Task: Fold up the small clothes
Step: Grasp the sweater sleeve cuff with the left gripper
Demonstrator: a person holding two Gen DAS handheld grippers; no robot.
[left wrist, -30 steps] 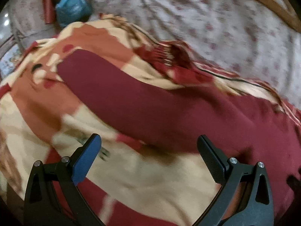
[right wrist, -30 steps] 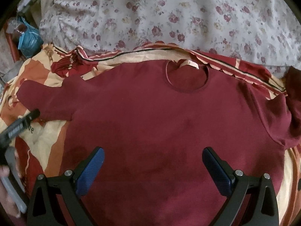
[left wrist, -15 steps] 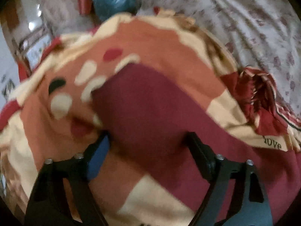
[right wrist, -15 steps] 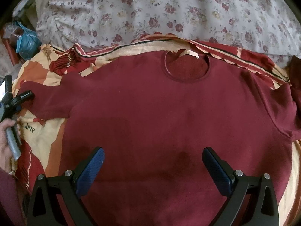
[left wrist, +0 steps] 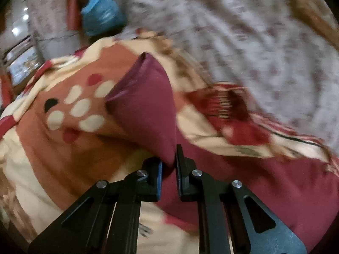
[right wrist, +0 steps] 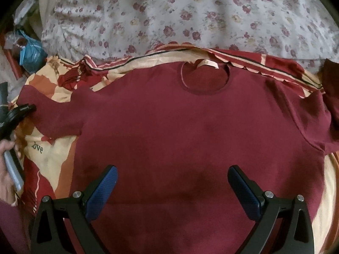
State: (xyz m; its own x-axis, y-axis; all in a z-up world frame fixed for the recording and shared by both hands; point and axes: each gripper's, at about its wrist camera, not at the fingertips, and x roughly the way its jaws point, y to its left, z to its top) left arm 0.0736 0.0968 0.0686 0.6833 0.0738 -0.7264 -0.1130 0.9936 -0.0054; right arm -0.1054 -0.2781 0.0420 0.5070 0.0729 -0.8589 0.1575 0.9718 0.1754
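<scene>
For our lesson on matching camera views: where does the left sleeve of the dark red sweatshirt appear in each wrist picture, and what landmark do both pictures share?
Left wrist view: the sweatshirt's left sleeve fills the centre, its lower part pinched in the left tongs.
Right wrist view: the same sleeve lies at the left edge, the left tongs at its end.
Shared landmark: the blue plastic bag, upper left in both.

A patterned blanket [right wrist: 48,158] overlaps a floral sheet [right wrist: 190,10]; blue bag [right wrist: 30,54] beside.

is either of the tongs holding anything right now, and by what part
The left tongs are shut on the maroon shirt, pinching its sleeve near the cuff end. The right tongs are open, holding nothing.
</scene>
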